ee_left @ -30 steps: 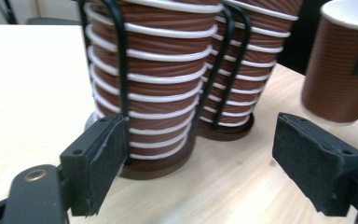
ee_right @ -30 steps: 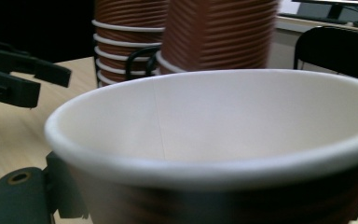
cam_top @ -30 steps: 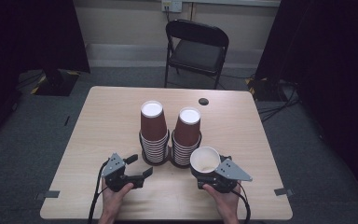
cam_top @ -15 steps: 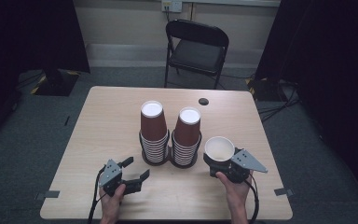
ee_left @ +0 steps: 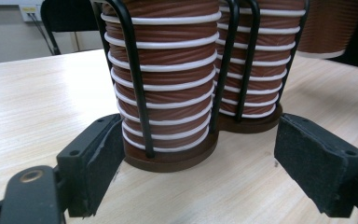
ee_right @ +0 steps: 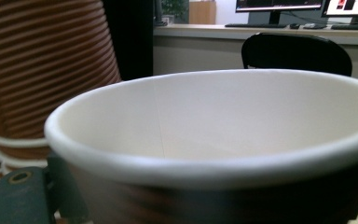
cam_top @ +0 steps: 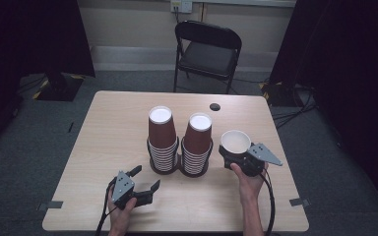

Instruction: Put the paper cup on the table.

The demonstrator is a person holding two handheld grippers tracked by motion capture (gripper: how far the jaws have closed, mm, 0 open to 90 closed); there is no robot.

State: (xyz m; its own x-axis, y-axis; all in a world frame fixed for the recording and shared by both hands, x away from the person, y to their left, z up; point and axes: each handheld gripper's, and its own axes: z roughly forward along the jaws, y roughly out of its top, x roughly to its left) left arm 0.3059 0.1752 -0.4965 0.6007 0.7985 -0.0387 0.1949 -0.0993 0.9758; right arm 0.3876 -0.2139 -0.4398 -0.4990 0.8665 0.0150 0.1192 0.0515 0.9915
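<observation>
Single paper cup (cam_top: 235, 141) sits upright in the right gripper (cam_top: 232, 153), mouth up, long axis vertical, white inside showing from above. Gripper jaws clamp the cup's lower brown wall, so the cup sticks up above the gripper body w/ the rim well clear of it. In the right gripper view the cup's rim (ee_right: 205, 163) runs across right in front of the camera, brown wall below it between the jaws. Cup is held off the counter (cam_top: 108, 142), just right of the right-hand cup stack (cam_top: 198, 142) and near it, not touching as far as I can tell.

Two stacks stand side by side mid-counter, each in a black wire holder on a round brown base; left stack (cam_top: 161, 137) just beside the right one. Both upright, white ends on top.

Left gripper (cam_top: 145, 178) rests low near the counter's front edge, jaws wide apart, nothing between the pads. In the left gripper view its pads (ee_left: 98, 163) point at the base of the nearer stack (ee_left: 168, 93), close to it but apart.

Black folding chair (cam_top: 206, 49) beyond the counter's far edge.
</observation>
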